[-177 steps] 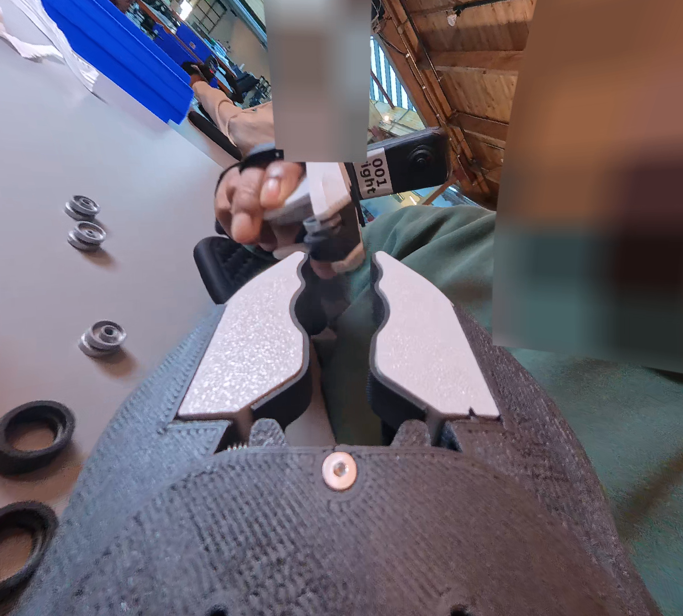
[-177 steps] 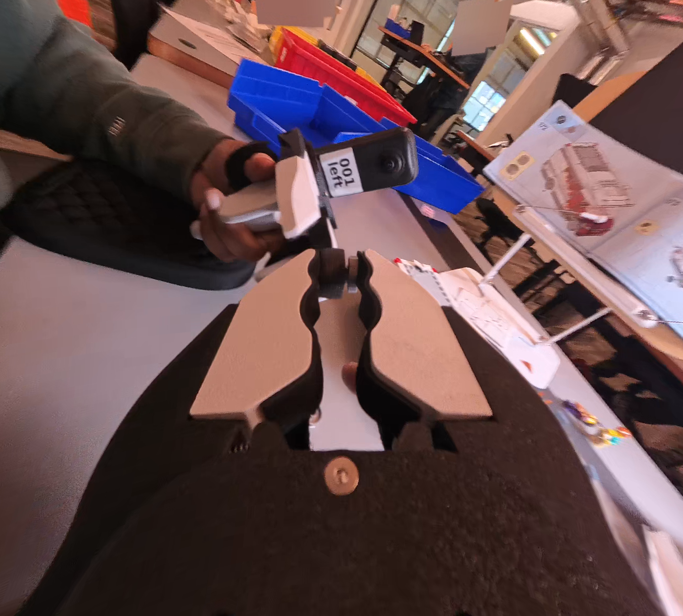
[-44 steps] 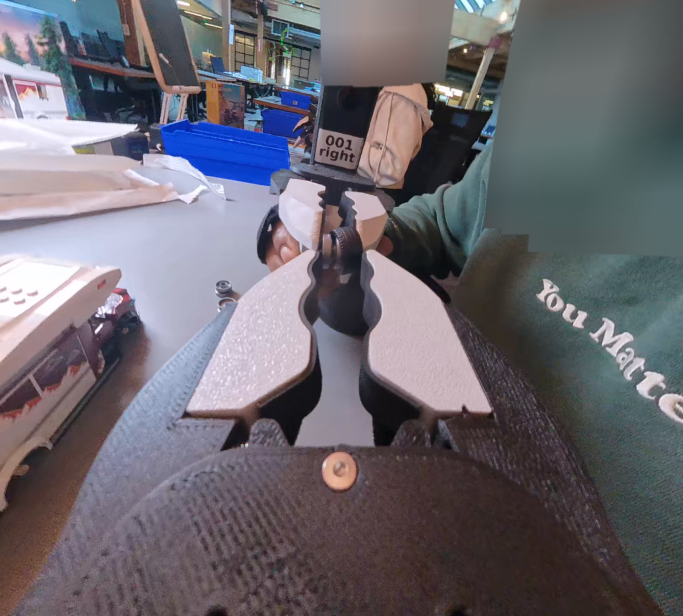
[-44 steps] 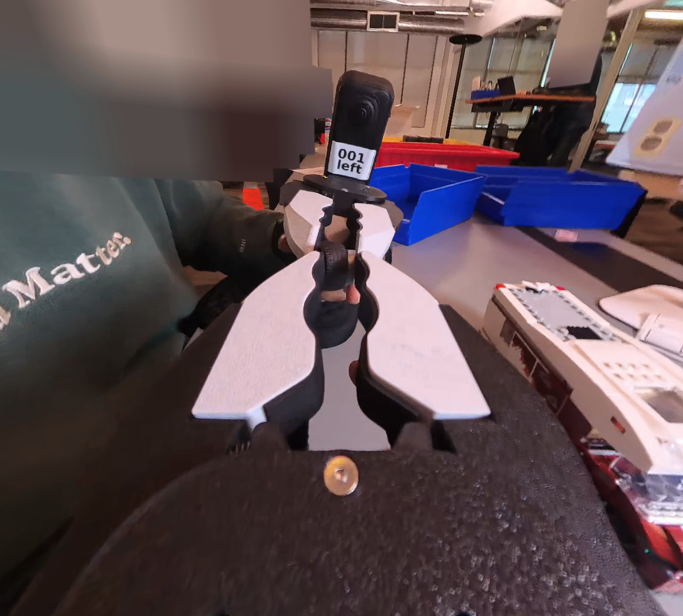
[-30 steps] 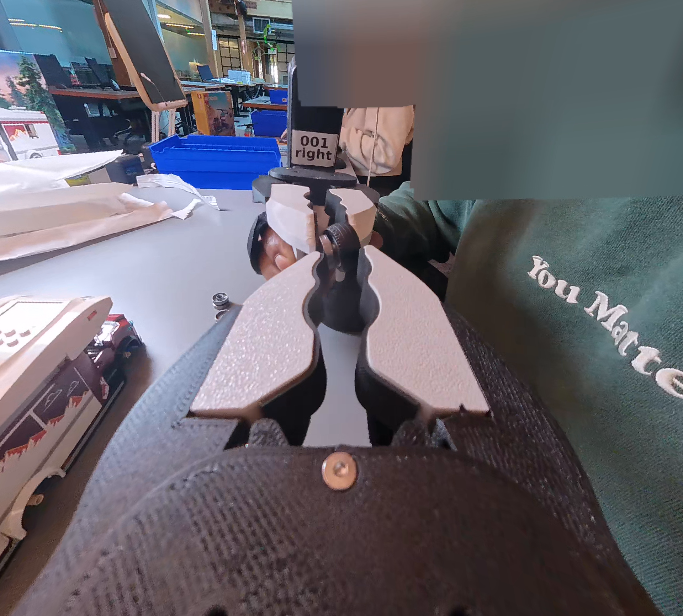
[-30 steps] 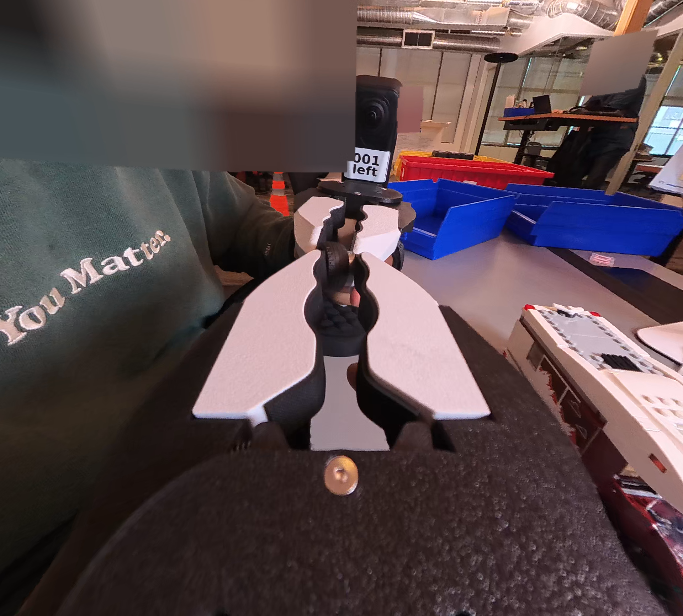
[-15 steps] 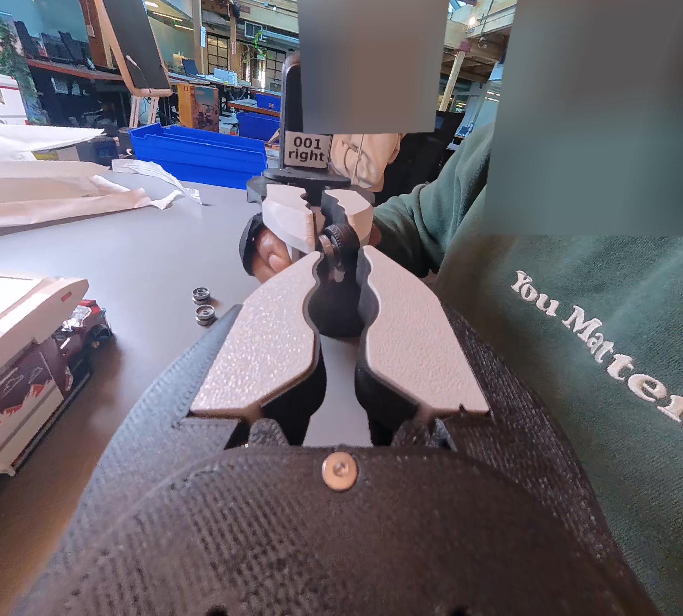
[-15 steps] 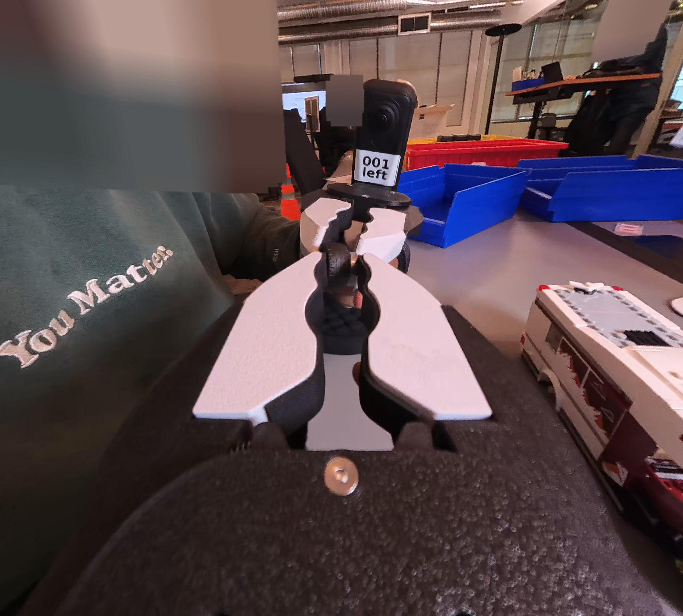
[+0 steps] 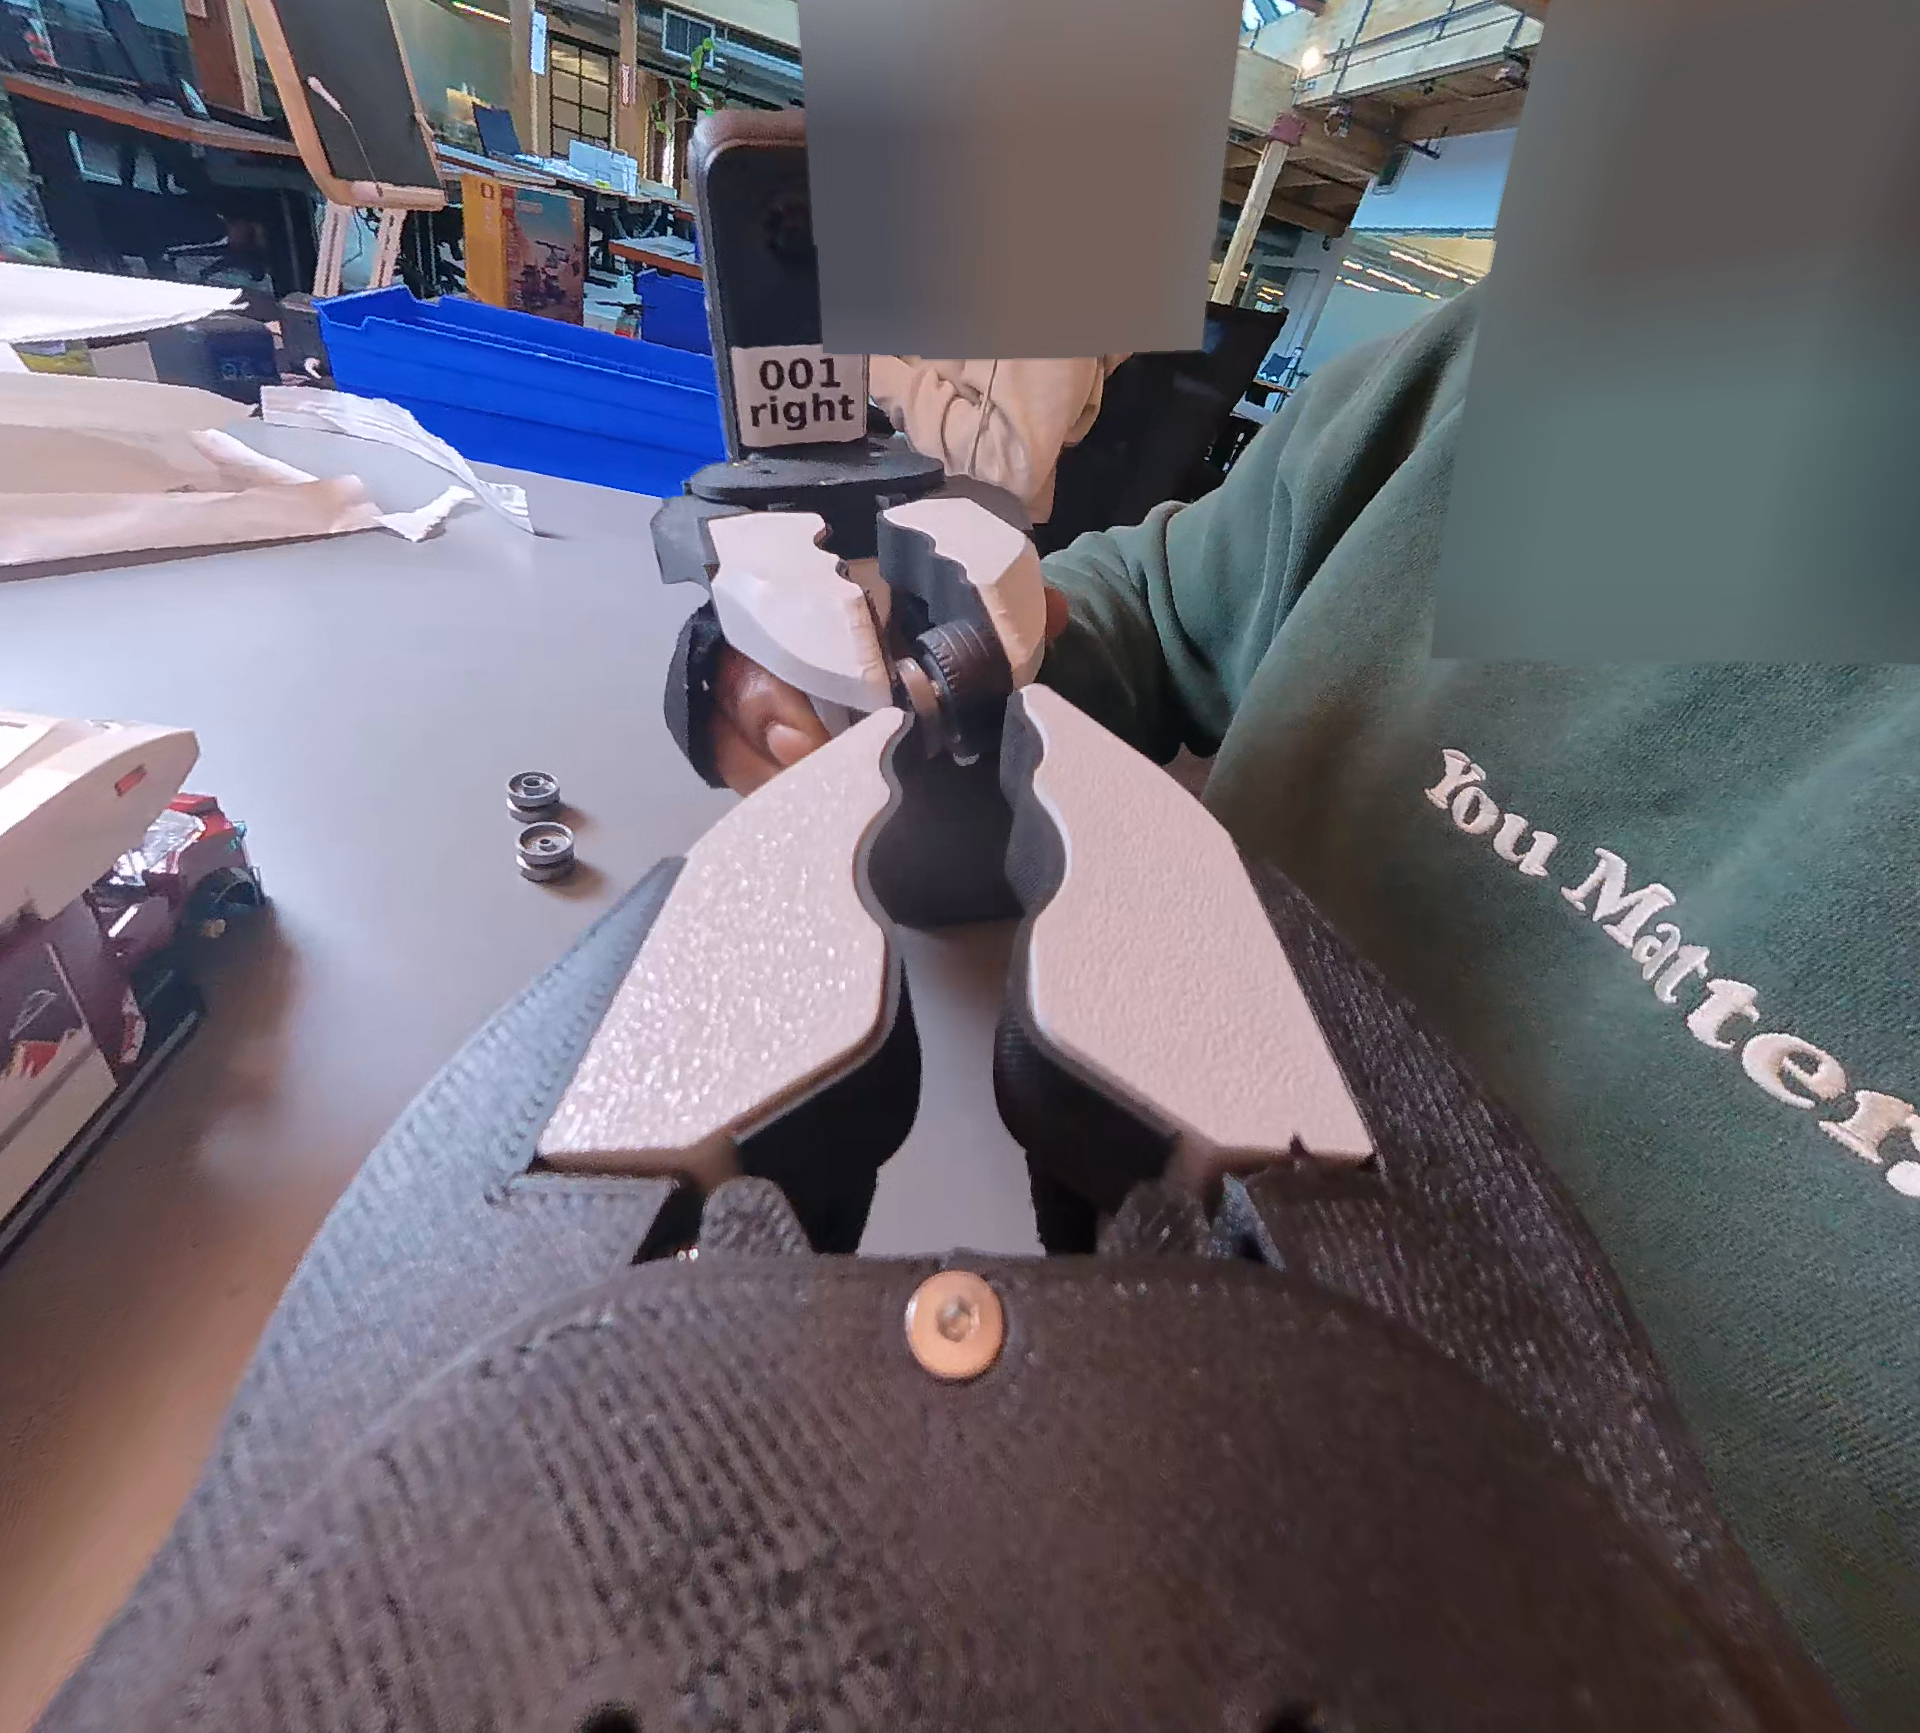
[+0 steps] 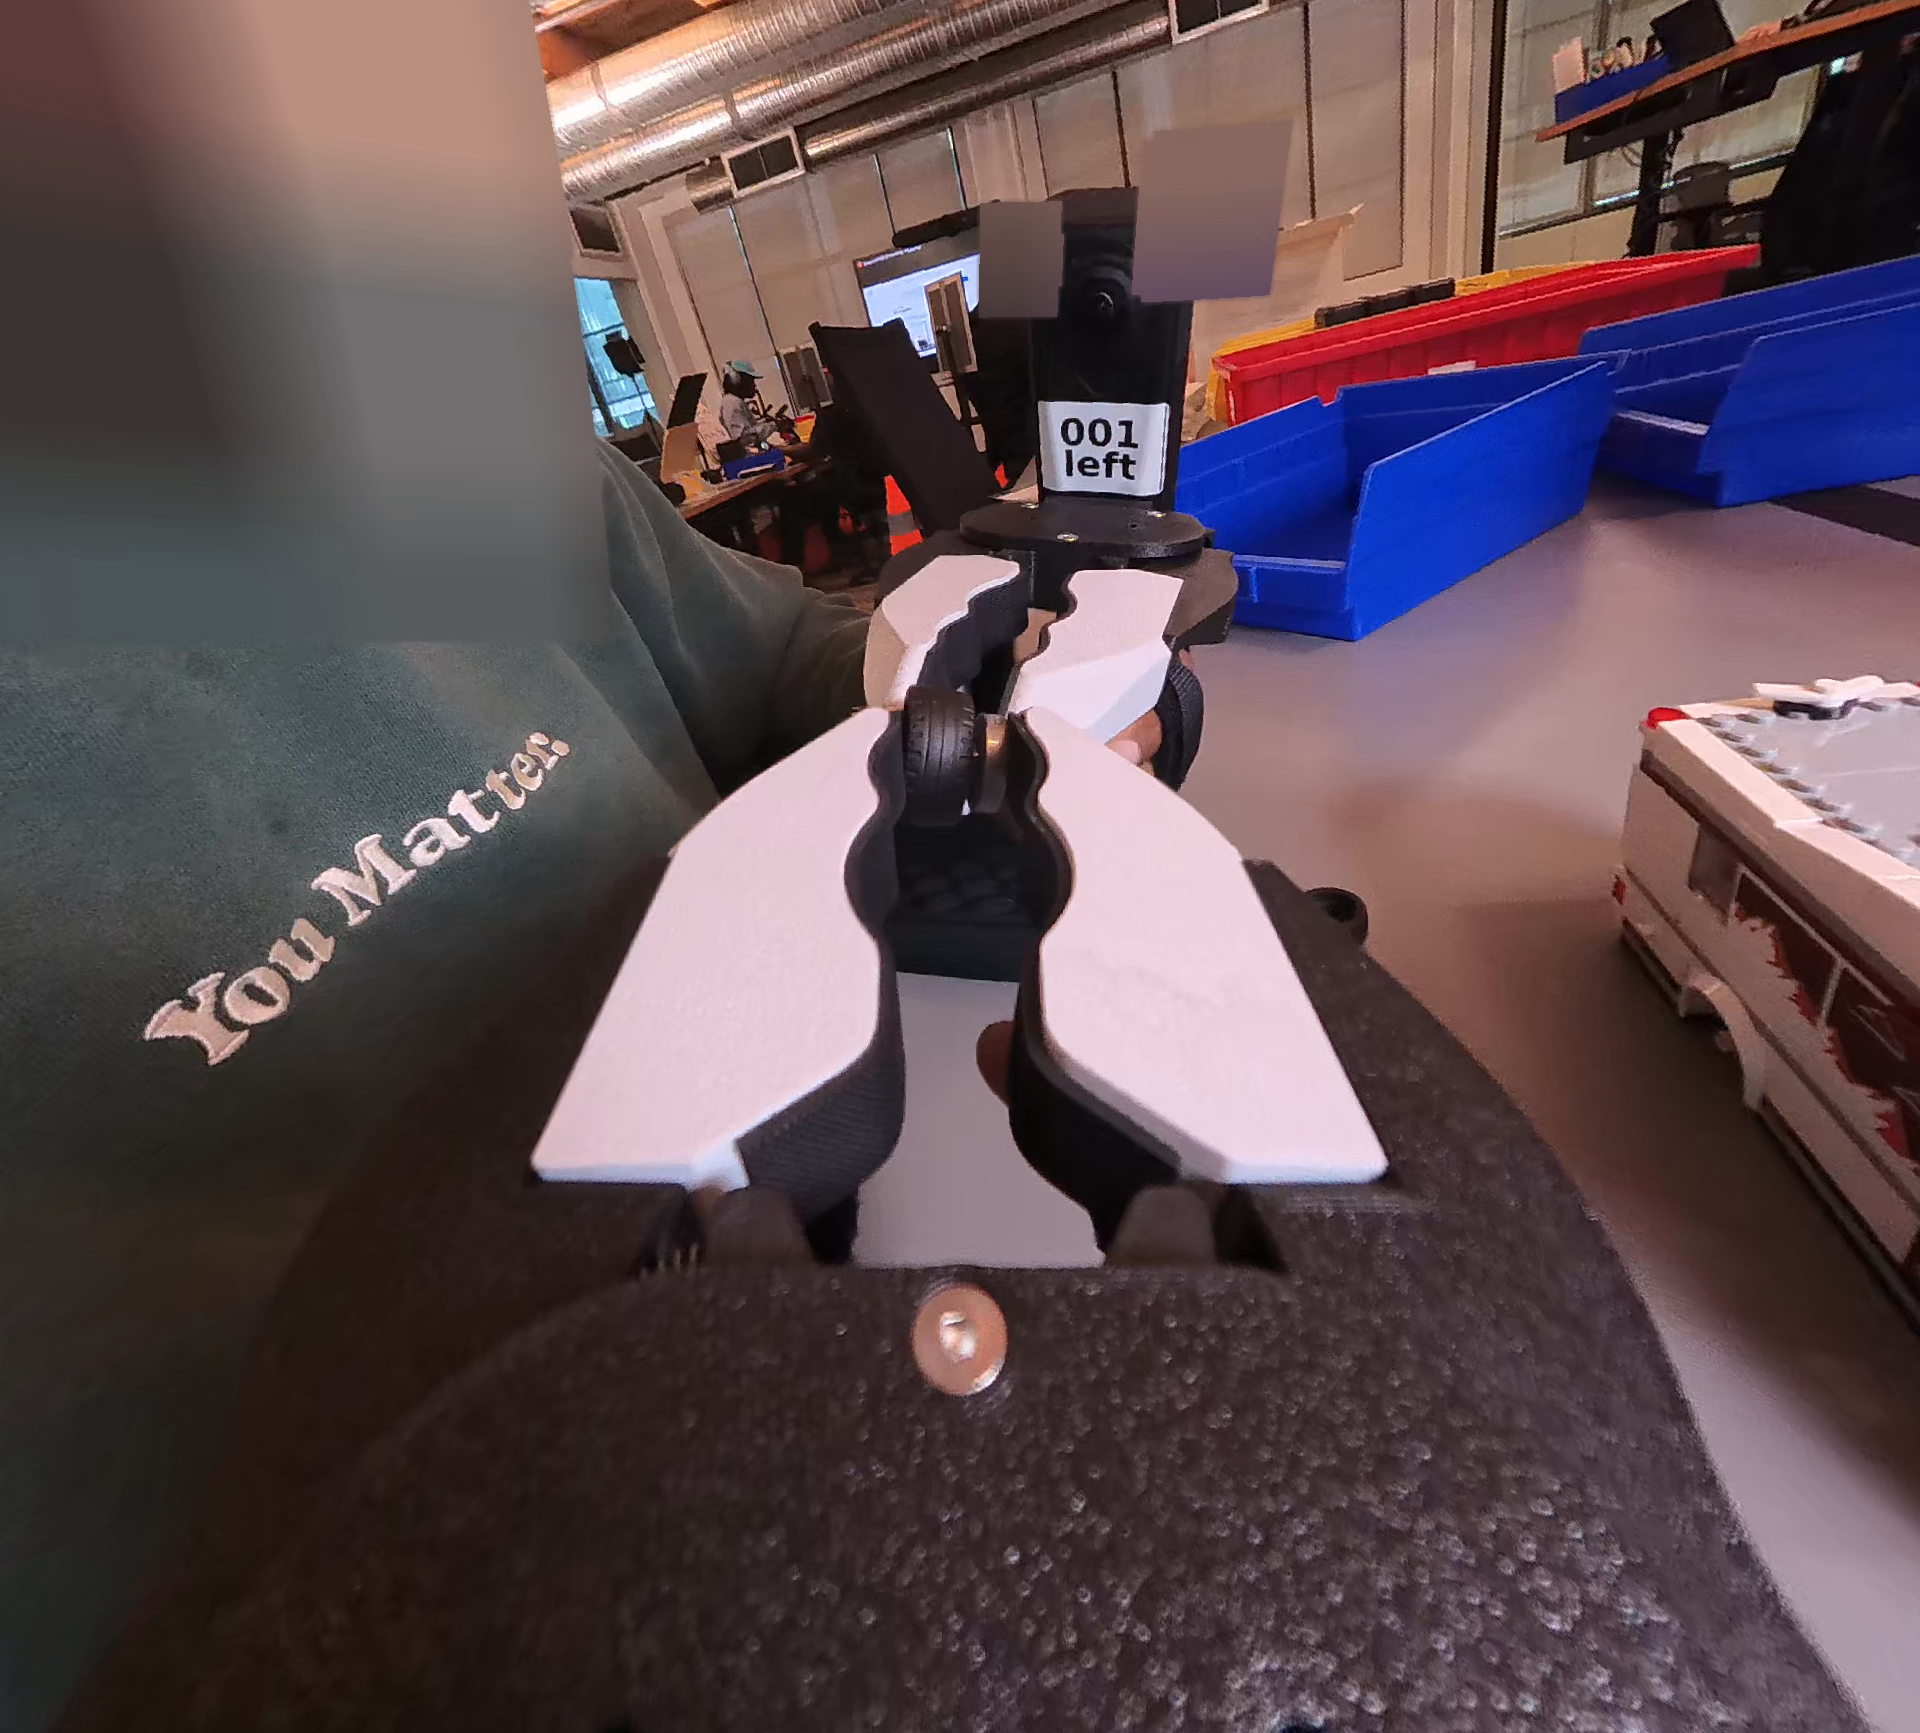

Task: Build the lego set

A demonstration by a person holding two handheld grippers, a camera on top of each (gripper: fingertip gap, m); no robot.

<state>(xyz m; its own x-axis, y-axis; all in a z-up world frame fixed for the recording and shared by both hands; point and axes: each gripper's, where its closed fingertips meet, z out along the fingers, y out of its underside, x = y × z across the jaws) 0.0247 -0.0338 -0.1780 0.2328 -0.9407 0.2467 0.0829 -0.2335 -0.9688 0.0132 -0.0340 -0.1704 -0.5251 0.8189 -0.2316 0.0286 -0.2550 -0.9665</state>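
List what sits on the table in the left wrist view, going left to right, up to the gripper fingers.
Toy camper van → two small grey wheel hubs → hand gripping the right gripper → small black tyre with grey hub between the fingertips.

A big grey table carries everything. Two small dark wheels lie on it, side by side. A white and dark red toy van stands on it too. Crumpled white paper lies farther back, perhaps torn bags. Blue bins sit at the far side, with a red bin behind them.
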